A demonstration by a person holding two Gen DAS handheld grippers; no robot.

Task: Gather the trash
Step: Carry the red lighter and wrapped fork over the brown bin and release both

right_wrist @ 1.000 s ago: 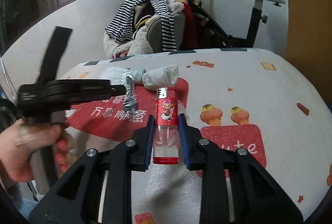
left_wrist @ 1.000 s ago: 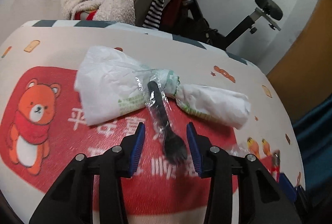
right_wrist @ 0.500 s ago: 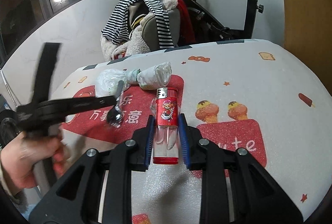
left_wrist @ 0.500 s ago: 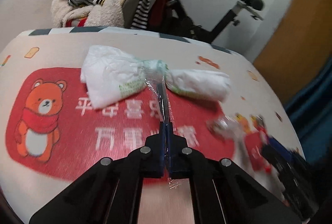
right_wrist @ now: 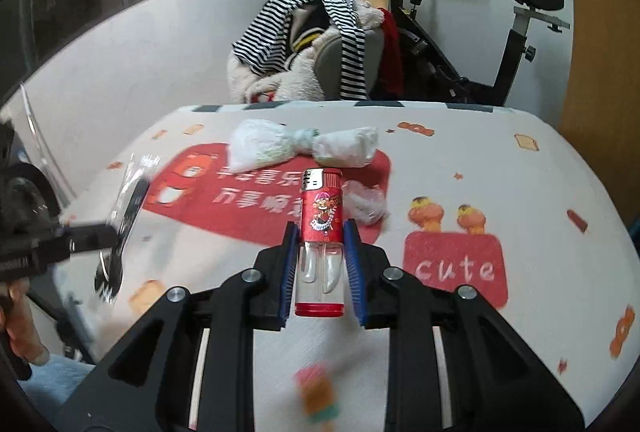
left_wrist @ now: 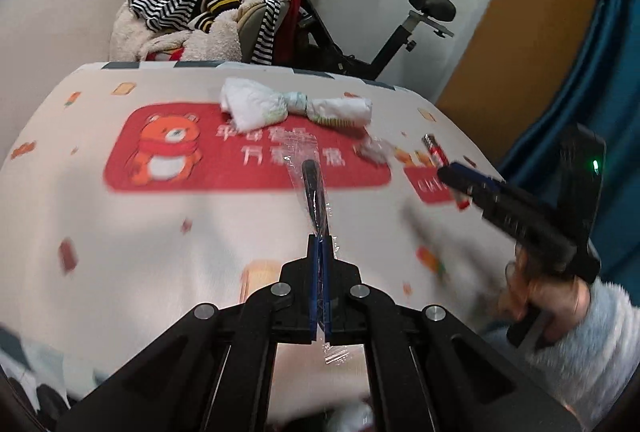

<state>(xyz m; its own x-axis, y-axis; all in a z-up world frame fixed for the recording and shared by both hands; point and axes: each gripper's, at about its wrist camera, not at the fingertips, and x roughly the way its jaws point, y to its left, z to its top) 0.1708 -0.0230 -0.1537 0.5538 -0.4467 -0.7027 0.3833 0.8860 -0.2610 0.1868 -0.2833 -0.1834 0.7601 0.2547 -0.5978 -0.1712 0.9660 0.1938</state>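
Note:
My left gripper (left_wrist: 319, 248) is shut on a black plastic spoon in a clear wrapper (left_wrist: 313, 188), lifted off the table and sticking out ahead of the fingers. From the right wrist view the same spoon (right_wrist: 130, 208) hangs at the left, blurred. My right gripper (right_wrist: 320, 232) is shut on a red lighter (right_wrist: 322, 232) with a clear lower body. A white rolled diaper (left_wrist: 288, 106) (right_wrist: 300, 148) lies on the red mat, with a small crumpled clear wrapper (right_wrist: 366, 202) (left_wrist: 374, 150) beside it.
The table carries a cartoon cloth with a red bear mat (left_wrist: 168, 148) and a red "cute" patch (right_wrist: 456, 268). Behind it stand a chair heaped with striped clothes (right_wrist: 312, 44) and an exercise bike (right_wrist: 512, 44). A person's hand and sleeve (left_wrist: 560, 300) hold the right gripper.
My left gripper closed on the wrapped spoon, lifted it and pulled back from the diaper toward the near left of the table. The right gripper kept the lighter and rose slightly.

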